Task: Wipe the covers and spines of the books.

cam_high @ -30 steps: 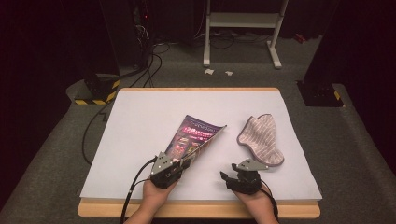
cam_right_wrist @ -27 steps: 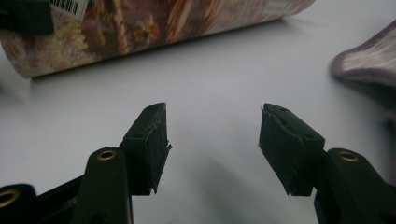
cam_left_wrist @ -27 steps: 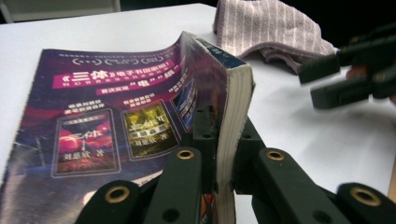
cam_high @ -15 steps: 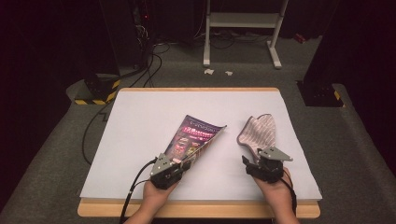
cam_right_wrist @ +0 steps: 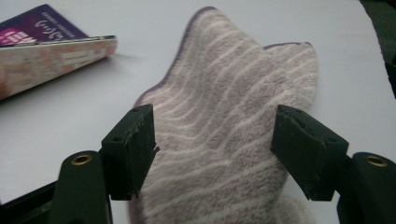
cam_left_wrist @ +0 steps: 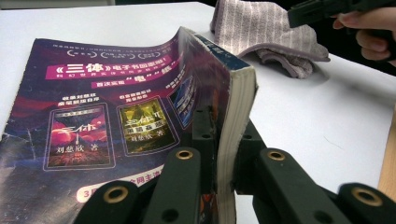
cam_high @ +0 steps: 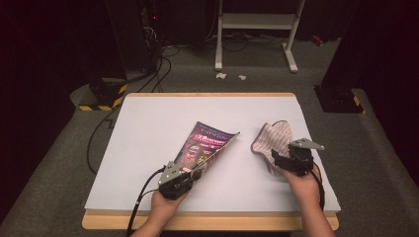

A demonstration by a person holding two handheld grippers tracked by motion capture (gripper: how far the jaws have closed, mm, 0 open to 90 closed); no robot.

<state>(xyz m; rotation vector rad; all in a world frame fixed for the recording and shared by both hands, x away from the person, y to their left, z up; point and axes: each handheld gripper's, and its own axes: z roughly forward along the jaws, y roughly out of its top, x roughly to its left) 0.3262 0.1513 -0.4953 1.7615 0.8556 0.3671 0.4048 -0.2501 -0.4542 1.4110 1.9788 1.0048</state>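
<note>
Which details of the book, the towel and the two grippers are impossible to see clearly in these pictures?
- Book: front cover hidden in the left gripper view; it faces away. Small print is unreadable in the high view.
- Left gripper: fingertips hidden behind the book's pages.
- Towel: near end cut off by the bottom edge of the right gripper view.
- Right gripper: whether it touches the towel is unclear.

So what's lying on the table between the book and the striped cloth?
Nothing: in the high view, bare white table top separates the book from the striped cloth.
</note>
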